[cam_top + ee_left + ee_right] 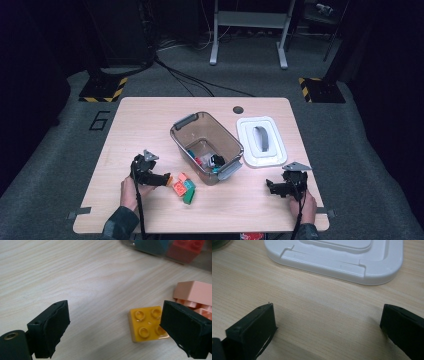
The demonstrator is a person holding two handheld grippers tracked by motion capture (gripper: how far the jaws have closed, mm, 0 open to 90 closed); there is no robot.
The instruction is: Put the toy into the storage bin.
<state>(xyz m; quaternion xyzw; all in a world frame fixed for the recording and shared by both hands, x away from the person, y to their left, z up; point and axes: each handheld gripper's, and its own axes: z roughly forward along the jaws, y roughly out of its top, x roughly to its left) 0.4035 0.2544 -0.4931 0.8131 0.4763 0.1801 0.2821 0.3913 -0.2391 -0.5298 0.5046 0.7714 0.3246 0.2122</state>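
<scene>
My left gripper point(166, 180) point(115, 315) is open and low over the table, left of a small pile of bricks point(184, 188). A flat yellow brick point(146, 323) lies on the wood between its jaws, close against the right jaw and far from the left one. A pink brick point(193, 291) lies just beyond that jaw. My right gripper point(270, 186) point(327, 315) is open over bare wood with nothing between its jaws, a little in front of the white lid point(247, 145) point(337, 255).
A clear brown bin point(227, 135) with grey handles stands mid-table and holds a few bricks point(212, 161); through its wall I see a teal and a red one point(185, 250). The lid lies flat to the bin's right.
</scene>
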